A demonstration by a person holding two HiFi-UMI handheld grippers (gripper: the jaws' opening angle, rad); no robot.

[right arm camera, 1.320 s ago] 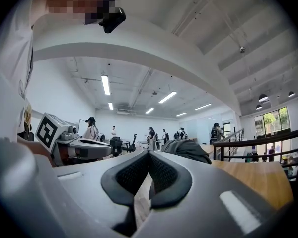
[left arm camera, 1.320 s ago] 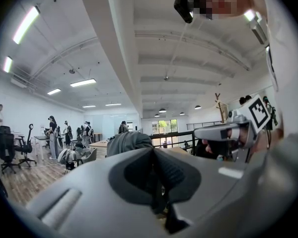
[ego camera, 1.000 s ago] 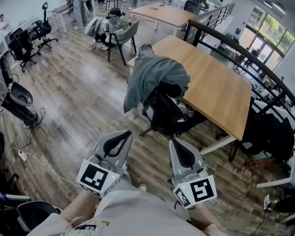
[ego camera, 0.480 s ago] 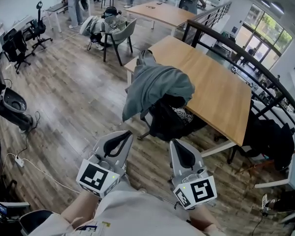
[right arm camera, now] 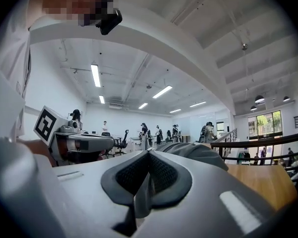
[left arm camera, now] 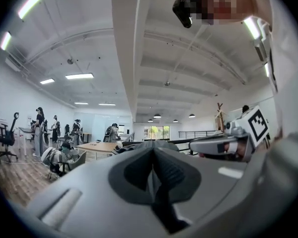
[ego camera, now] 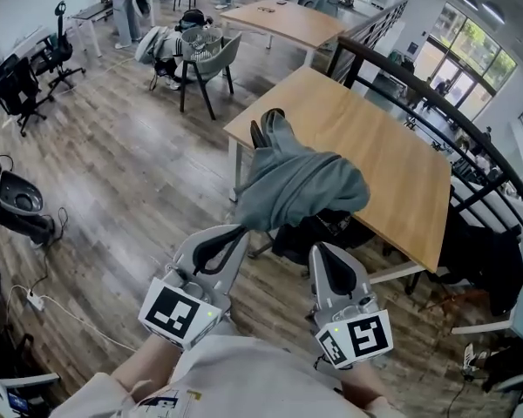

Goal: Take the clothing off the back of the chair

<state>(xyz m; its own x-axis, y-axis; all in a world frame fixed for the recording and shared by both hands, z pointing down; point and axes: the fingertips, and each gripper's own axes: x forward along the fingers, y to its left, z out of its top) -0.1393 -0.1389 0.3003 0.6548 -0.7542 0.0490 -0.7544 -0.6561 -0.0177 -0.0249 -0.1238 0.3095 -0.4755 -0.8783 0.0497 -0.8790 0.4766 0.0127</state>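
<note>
A grey garment [ego camera: 301, 185] hangs draped over the back of a black office chair [ego camera: 309, 233], which is pushed in at a wooden table [ego camera: 383, 146]. In the head view my left gripper [ego camera: 241, 230] is shut and empty, its tip just short of the garment's lower left edge. My right gripper [ego camera: 322, 250] is likewise shut and empty, just below the chair's seat area. Both point level at the chair. In the left gripper view the garment [left arm camera: 151, 144] shows just past the closed jaws [left arm camera: 153, 151]. The right gripper view shows the garment [right arm camera: 196, 151] beyond its closed jaws [right arm camera: 148, 153].
A black stair railing [ego camera: 436, 94] runs behind the table. A grey chair [ego camera: 211, 64] stands at the back left, near a second wooden table [ego camera: 283, 20]. Black office chairs [ego camera: 17, 85] line the left wall. A dark bag [ego camera: 475, 246] lies at the right. People stand at the far end.
Both grippers have come forward towards the chair together, still shut. The garment and chair now lie much nearer, right ahead of the jaw tips.
</note>
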